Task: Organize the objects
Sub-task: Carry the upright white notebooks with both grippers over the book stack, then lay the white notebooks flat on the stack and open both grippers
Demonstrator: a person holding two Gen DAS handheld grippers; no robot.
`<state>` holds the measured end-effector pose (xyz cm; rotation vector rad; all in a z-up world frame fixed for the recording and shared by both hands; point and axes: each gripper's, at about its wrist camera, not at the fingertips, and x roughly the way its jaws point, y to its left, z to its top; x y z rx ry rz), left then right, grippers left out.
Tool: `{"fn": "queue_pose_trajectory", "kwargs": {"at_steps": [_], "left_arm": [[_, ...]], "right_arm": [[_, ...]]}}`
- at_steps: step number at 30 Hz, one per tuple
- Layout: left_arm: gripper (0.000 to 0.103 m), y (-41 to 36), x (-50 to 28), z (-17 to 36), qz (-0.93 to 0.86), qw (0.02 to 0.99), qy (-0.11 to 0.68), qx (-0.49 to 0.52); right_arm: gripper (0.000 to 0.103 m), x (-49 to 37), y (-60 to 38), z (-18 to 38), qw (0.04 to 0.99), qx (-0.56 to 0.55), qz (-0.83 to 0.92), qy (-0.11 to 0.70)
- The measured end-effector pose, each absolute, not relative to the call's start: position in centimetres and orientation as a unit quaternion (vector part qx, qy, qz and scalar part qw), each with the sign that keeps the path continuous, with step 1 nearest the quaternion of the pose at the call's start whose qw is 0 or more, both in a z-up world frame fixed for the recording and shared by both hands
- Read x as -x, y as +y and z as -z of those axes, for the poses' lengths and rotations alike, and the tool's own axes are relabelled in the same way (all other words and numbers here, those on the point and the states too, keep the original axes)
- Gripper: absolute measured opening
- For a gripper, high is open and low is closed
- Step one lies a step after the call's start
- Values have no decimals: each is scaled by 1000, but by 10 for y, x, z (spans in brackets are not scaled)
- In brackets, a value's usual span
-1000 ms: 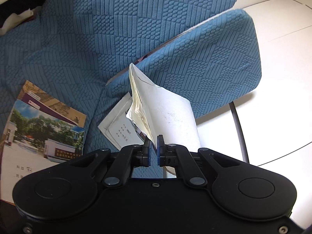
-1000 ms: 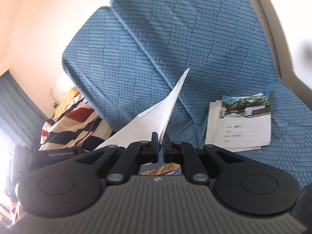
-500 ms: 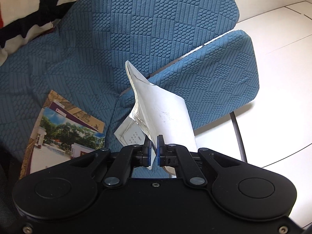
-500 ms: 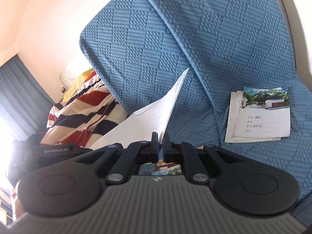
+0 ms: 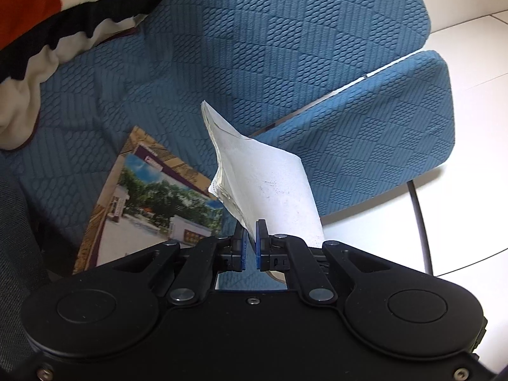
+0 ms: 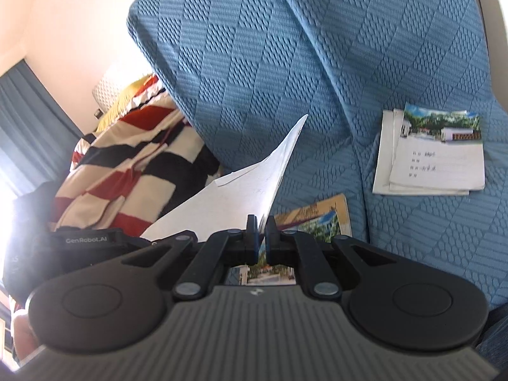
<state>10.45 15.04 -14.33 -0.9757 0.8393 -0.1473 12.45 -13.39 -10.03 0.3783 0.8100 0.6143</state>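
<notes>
A thin white booklet (image 5: 266,177) hangs above the blue quilted seat (image 5: 197,63), held at two sides. My left gripper (image 5: 250,231) is shut on its lower edge. My right gripper (image 6: 262,225) is shut on the same booklet (image 6: 247,190) at another edge. Below the booklet lies a notebook with a photo cover over a brown one (image 5: 152,203), also seen under the right fingers as the photo notebook (image 6: 314,219). A small stack of white notebooks topped by a photo cover (image 6: 435,158) rests further right on the seat.
A red, black and cream striped blanket (image 6: 127,165) is bunched at the seat's left end. The left gripper's housing (image 6: 85,239) shows beside it. A second blue cushion (image 5: 381,146), a black metal leg (image 5: 420,222) and white floor (image 5: 470,190) lie right of the booklet. Blue curtains (image 6: 28,120) hang far left.
Both grippers have carried the booklet along and slightly down over the seat. The photo notebook slid under the booklet, the white stack left the left view, and the striped blanket came closer.
</notes>
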Motion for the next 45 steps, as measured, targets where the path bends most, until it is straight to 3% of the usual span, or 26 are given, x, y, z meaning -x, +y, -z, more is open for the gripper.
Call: {"fn": "queue_pose_trajectory", "kwargs": {"at_steps": [45], "left_arm": [[6, 131, -77, 212, -5, 762, 500, 411]], "right_arm": [[11, -100, -129, 188, 832, -146, -242, 477]]}}
